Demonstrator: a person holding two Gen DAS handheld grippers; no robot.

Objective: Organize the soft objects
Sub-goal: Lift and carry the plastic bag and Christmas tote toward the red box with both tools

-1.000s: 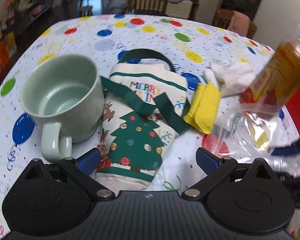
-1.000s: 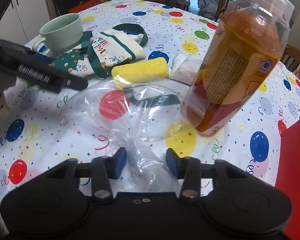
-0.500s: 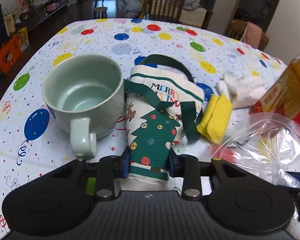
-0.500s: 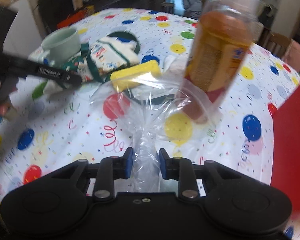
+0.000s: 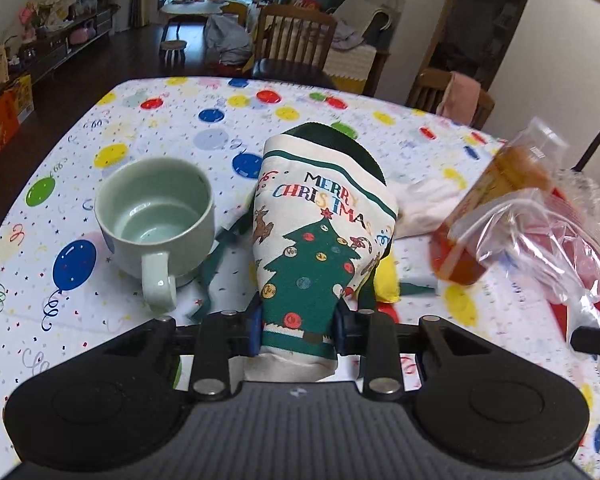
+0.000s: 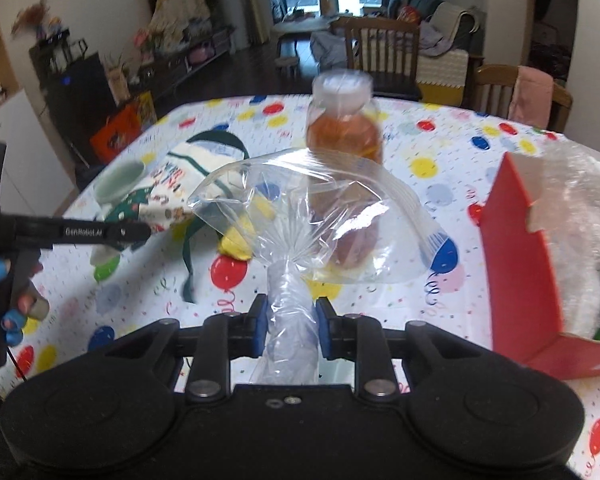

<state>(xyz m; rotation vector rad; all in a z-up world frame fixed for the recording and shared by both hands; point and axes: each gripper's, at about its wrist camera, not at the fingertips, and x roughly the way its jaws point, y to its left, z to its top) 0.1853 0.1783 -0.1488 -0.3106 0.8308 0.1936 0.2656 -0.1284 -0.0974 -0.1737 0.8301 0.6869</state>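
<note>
From the left wrist view, the left tool pinches the bottom end of a Christmas cloth bag, its blue pads pressed against both sides of the fabric. The bag rises from the pads, lifted off the bench, its printed tree and "MERRY CHRISTMAS" lettering facing the camera and a dark green handle showing at its far end. A loose green strap hangs beside it toward the bench. A pale green mug stands just left of the bag, handle toward the near edge. A yellow sponge peeks out close behind the bag's right side, and a white cloth lies beyond it. Toward the right edge a bottle of orange drink appears blurred behind a clear plastic bag.

From the right wrist view, the right tool is pinching the gathered neck of the clear plastic bag, which fans out upward with its open mouth facing away. The bottle stands on the bench behind the plastic, near the middle. On the left the other tool's black finger holds the Christmas cloth bag above the bench, the mug beyond it. The sponge shows through the plastic. A red box stands at the right edge.
</note>
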